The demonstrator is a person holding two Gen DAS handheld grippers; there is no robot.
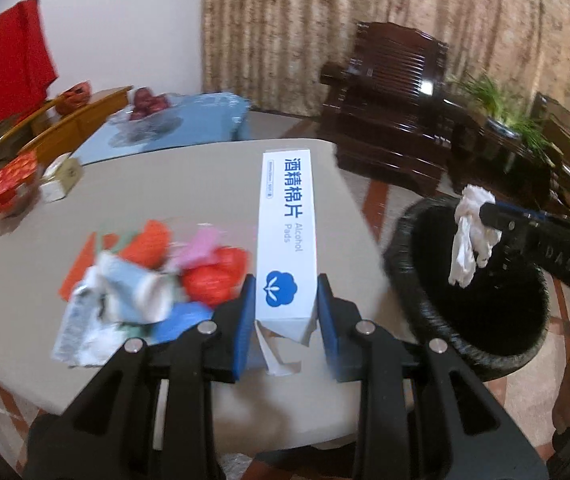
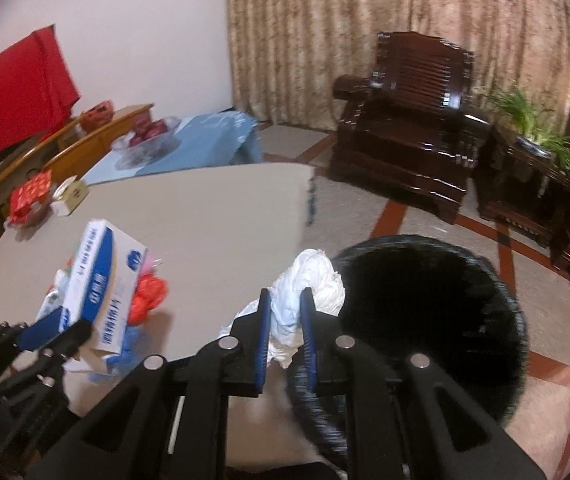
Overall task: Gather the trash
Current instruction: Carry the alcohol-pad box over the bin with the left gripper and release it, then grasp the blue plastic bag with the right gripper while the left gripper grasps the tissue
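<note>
Seen from the left wrist, the left gripper (image 1: pixel 285 304) has its blue fingers (image 1: pixel 245 320) clamped on the torn lower end of a white alcohol-pad box (image 1: pixel 285 236), which stands tall above the grey counter (image 1: pixel 205 176). Just left of the box lies a blurred heap of trash (image 1: pixel 145 280), red, pink, blue and white scraps whose kinds are hard to tell apart. Right of the box, past the counter's edge, sits the black bin (image 1: pixel 417 308) on the floor, its far side cut off by the right gripper (image 1: pixel 485 212), which holds a crumpled white tissue (image 1: pixel 471 240) over the bin's mouth. Beyond the box stand a dark wooden armchair (image 1: pixel 389 116) and a green plant (image 1: pixel 497 100); far left of the box are a red packet (image 1: pixel 13 184) and a fruit bowl (image 1: pixel 147 108), both smeared. From the right wrist, the right gripper (image 2: pixel 285 320) has its fingers (image 2: pixel 263 320) narrowly closed on the white tissue (image 2: pixel 313 276), at the near-left rim of the black bin (image 2: pixel 425 320), whose inside is too dark to read. Well left of the bin, the left gripper (image 2: pixel 57 326) grips the box (image 2: pixel 101 280), tilted, hiding most of the trash heap (image 2: pixel 149 296) on the counter (image 2: pixel 213 208).
</note>
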